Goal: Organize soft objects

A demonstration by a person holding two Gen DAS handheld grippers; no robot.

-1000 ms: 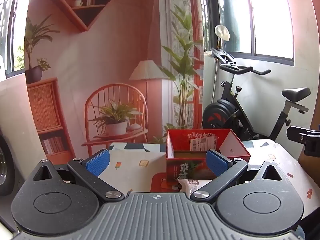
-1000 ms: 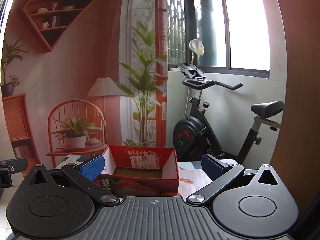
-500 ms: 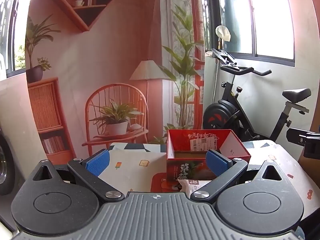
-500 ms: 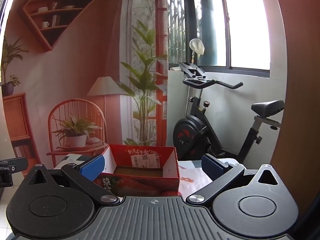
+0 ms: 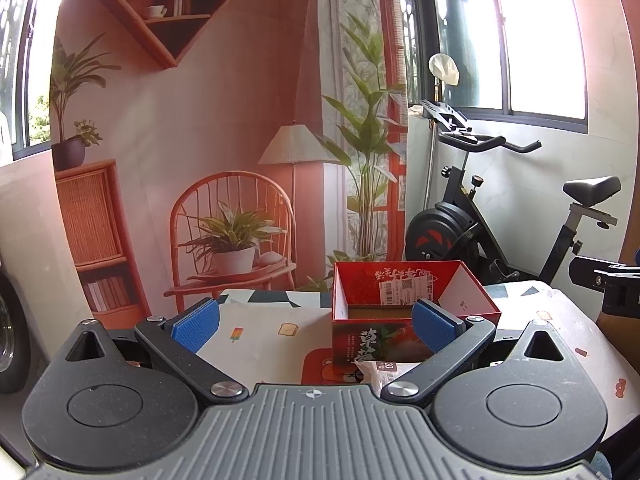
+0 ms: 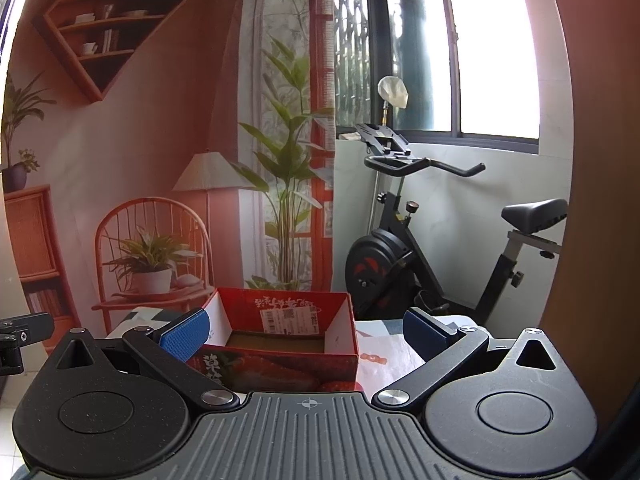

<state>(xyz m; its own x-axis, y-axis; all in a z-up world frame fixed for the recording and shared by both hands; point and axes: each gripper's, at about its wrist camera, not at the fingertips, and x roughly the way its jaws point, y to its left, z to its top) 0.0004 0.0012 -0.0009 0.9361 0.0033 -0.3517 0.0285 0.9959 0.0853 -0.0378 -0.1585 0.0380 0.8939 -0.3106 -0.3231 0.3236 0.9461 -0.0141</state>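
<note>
Hovering almost unchanged from a second ago, the left gripper (image 5: 314, 326) and right gripper (image 6: 306, 334) are both staying released and empty. The red box (image 5: 404, 300) is sitting at 12 o'clock; a white soft packet (image 5: 378, 372) is waiting at its near side, unpicked.

The red box (image 5: 412, 312) carries white Chinese script on its far inner wall, too small to read, above a white label (image 5: 406, 291) with a barcode and QR code. Its near outer face shows a large "草". A white packet (image 5: 380, 372) near the box reads "20".
</note>
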